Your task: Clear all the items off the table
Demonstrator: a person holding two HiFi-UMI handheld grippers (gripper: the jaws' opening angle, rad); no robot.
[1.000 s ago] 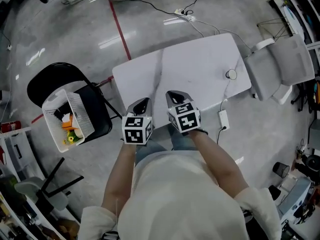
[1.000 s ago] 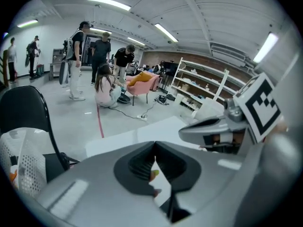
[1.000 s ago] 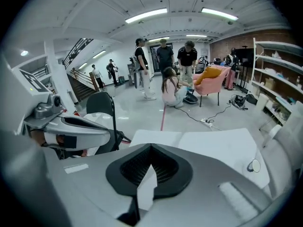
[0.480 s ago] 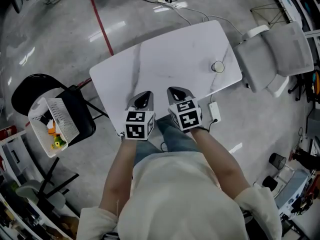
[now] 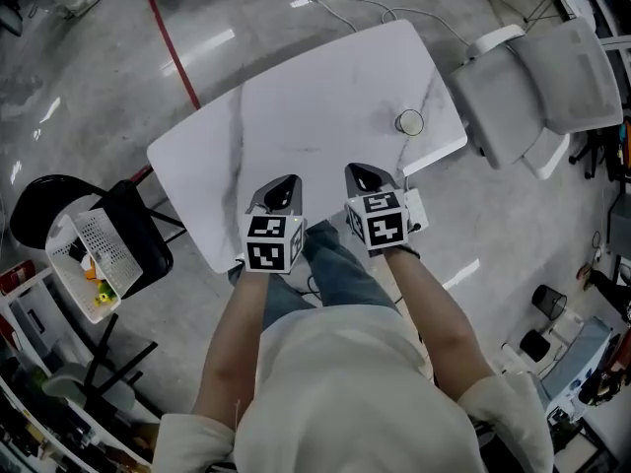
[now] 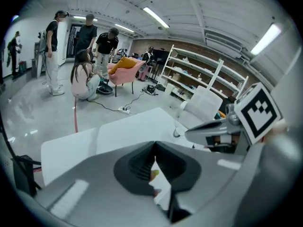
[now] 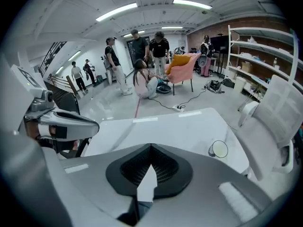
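The white tabletop (image 5: 306,116) is the biggest thing here, and it is almost bare. A white chair (image 5: 537,87) stands just beside its right end. A black chair (image 5: 143,249) stands off its left end. It holds a white basket (image 5: 104,239) with some orange and yellow things inside.

The person holds both arms out in front, side by side. The left tongs (image 5: 279,193) and the right tongs (image 5: 370,177) hang over the near edge of the tabletop. They point forward and down. Both tongs are closed tight, and nothing is between them.

Only one small thing is left on the tabletop. It is a little round thing (image 5: 409,122) near the far right edge, close to the white chair. A thin cord seems to run from it over the edge. It lies ahead of the tongs and a bit to the right. The right tongs are nearer, so I think that hand should reach for it. It is round, so no side looks better to grab. The tongs must open first.
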